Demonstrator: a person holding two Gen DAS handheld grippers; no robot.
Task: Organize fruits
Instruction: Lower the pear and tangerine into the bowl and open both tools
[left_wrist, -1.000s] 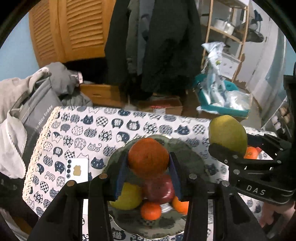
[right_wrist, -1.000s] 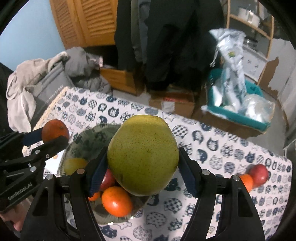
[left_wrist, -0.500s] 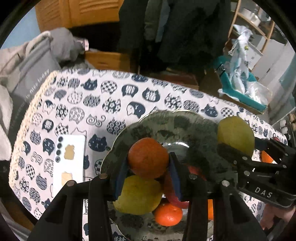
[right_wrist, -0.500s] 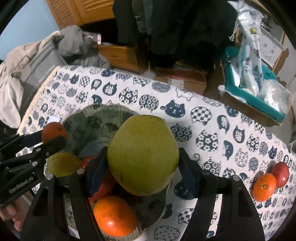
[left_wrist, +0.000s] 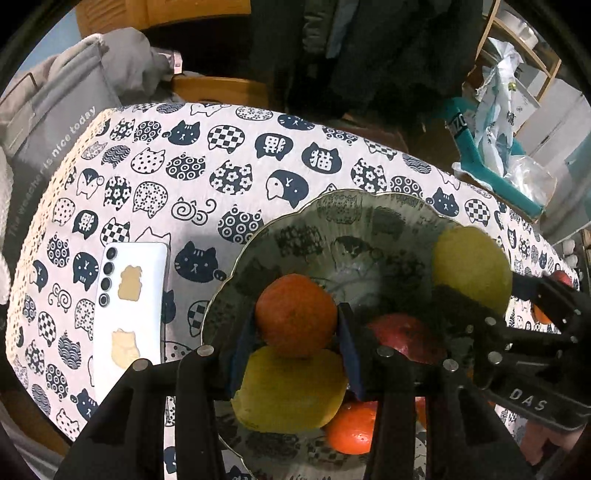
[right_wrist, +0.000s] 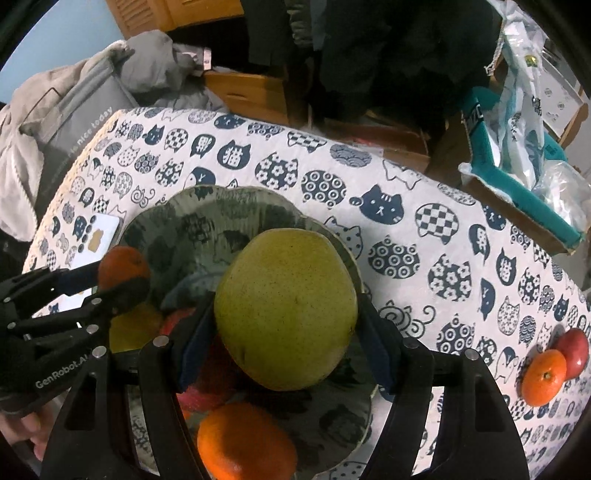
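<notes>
You are at the drop-off: both tongs are loaded and hanging over the bowl (left_wrist: 332, 206).

Nearest to you, your left gripper (left_wrist: 295, 328) is clamped on a tangerine (left_wrist: 295, 314), above the yellow fruit (left_wrist: 291, 391) and red apple (left_wrist: 406, 341) already in the bowl; your right gripper (right_wrist: 286, 321) is clamped on a green pear (right_wrist: 286, 306) over the bowl's right half. By my judgement, the next move calls for lowering each fruit into a free gap before you let go, so nothing rolls out. A loose tangerine (right_wrist: 543, 376) and loose apple (right_wrist: 574, 350) wait together on the cloth (right_wrist: 406, 221), well apart from the bowl. The gripper bodies read "GenRobot.AI" and "DAS"; beside the bowl lies a white phone (left_wrist: 129, 306); beyond the table edge, a grey bag (left_wrist: 55, 122) reads "is nice today".
</notes>
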